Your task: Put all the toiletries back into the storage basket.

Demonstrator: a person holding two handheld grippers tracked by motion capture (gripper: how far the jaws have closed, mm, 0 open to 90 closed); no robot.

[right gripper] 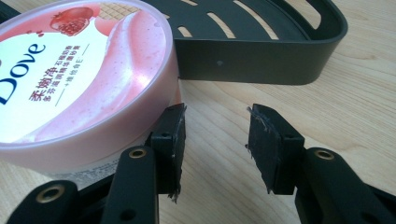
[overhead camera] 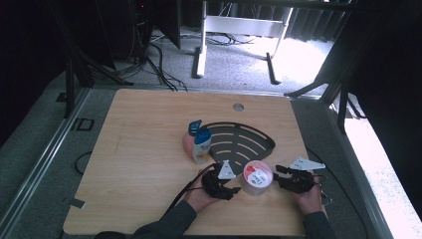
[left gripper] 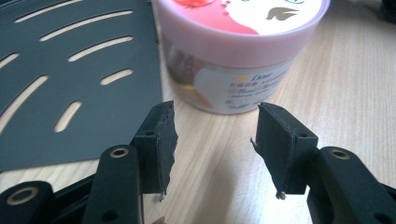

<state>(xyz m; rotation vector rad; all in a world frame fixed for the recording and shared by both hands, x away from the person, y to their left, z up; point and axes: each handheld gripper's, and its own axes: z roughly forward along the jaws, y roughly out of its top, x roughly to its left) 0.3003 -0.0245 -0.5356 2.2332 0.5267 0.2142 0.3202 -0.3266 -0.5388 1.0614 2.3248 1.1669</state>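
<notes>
jars: one pink-lidded jar
bottles: two, a white bottle and a pink bottle
trays: one black slotted tray

A jar is sitting on the tabletop, touching the tray behind it; two bottles are standing at the tray's left edge.

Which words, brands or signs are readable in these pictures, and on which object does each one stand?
"Dove": on the pink lid of the jar, in the right gripper view.
"柔嫩净": lid, below the brand; the smaller lines under it are too small to read surely.
"Dove": side label of the jar, in the left gripper view; the lines beneath are blurred.
Bottle: label too small to read.
</notes>
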